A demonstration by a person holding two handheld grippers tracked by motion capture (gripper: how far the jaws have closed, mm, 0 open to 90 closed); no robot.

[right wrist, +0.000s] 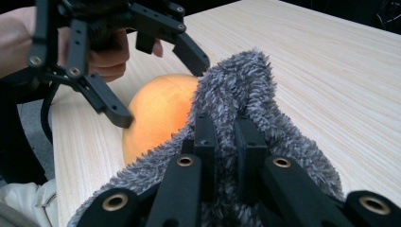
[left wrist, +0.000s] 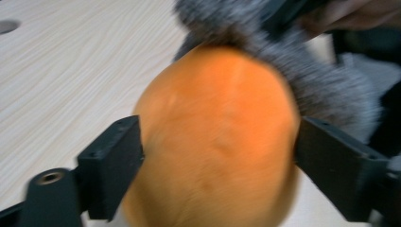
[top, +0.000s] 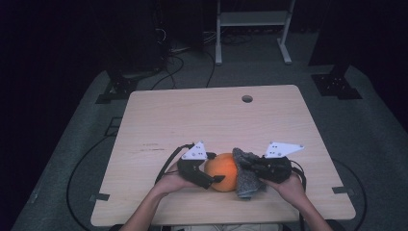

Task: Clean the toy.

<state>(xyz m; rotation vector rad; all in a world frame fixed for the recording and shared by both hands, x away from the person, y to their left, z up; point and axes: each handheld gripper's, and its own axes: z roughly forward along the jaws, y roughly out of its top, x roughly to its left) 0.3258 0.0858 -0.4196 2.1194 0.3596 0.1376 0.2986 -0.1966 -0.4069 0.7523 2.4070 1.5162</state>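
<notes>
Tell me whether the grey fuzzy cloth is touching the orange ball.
Touching. In the left gripper view the grey fuzzy cloth lies pressed against the upper edge of the orange ball, with no gap; the right gripper view shows the same contact.

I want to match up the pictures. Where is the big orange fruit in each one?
High view: the orange fruit lies near the table's front edge, between the two grippers.
Left gripper view: it sits in the middle, between that gripper's jaws.
Right gripper view: it sits left of centre, behind the grey fuzzy cloth.
Shared landmark: the cloth drapes over the fruit in every view.
</notes>
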